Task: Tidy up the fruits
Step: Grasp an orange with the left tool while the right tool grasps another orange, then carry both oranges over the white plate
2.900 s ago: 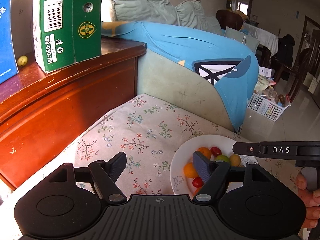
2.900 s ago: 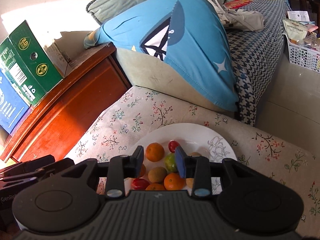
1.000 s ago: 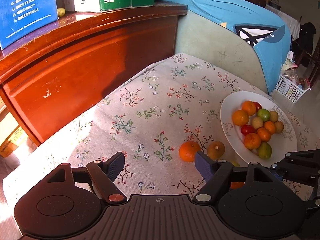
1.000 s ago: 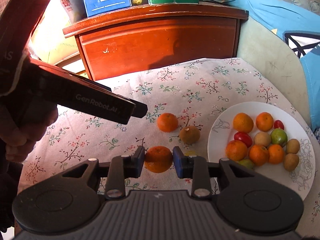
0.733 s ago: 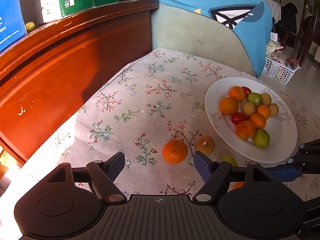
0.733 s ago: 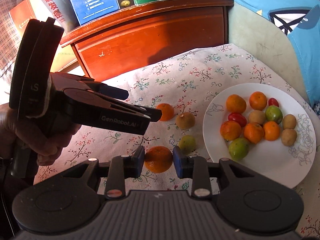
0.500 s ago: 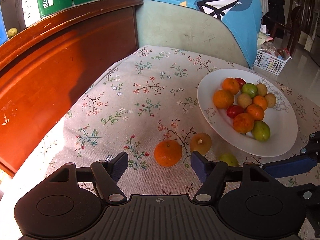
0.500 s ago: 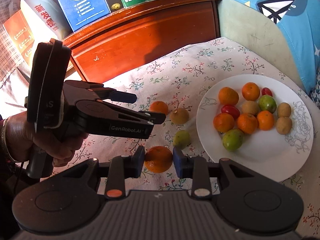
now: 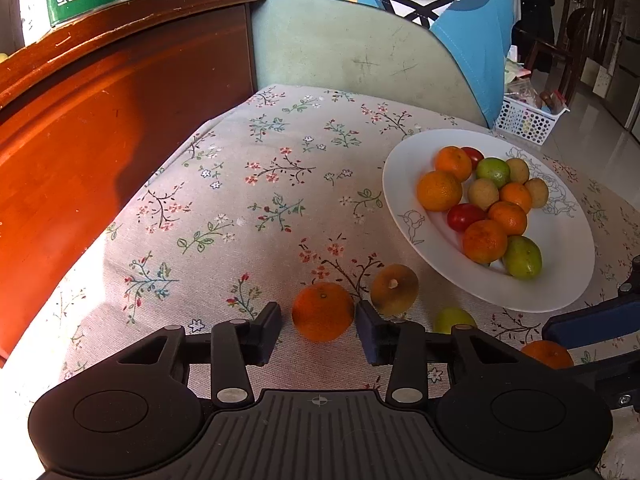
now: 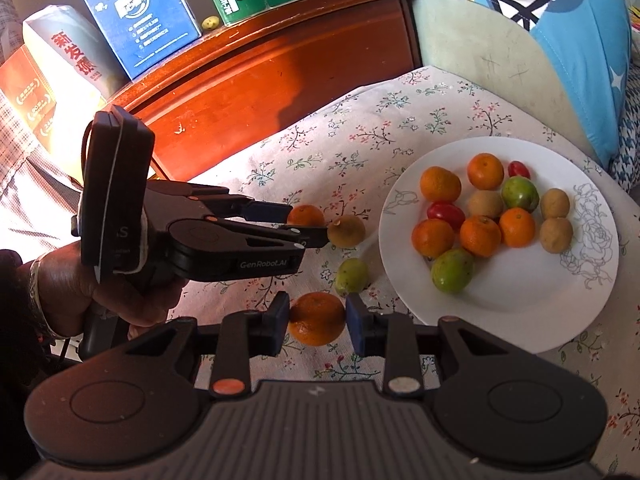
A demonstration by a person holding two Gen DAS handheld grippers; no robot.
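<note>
A white plate [image 9: 560, 276] [image 10: 520, 300] holds several oranges, green fruits, brown fruits and red tomatoes. On the floral cloth beside it lie an orange [image 9: 323, 311] [image 10: 306, 216], a brown fruit [image 9: 394, 289] [image 10: 346, 230] and a green fruit [image 9: 454, 319] [image 10: 352, 276]. My left gripper [image 9: 319, 330] [image 10: 308, 222] is open with its jaws on either side of that orange, a small gap on each side. My right gripper [image 10: 317, 322] is shut on a second orange [image 10: 316, 322] [image 9: 547, 354], held low over the cloth.
A red-brown wooden cabinet [image 9: 100, 128] [image 10: 280, 68] stands at the left with blue and green cartons [image 10: 136, 12] on top. A sofa arm with a blue garment [image 9: 400, 8] rises behind the cloth. A white basket [image 9: 528, 120] sits on the floor beyond.
My left gripper has come down and forward to the loose orange, and its jaws have narrowed around it. My right gripper keeps its orange and has drifted slightly toward the plate.
</note>
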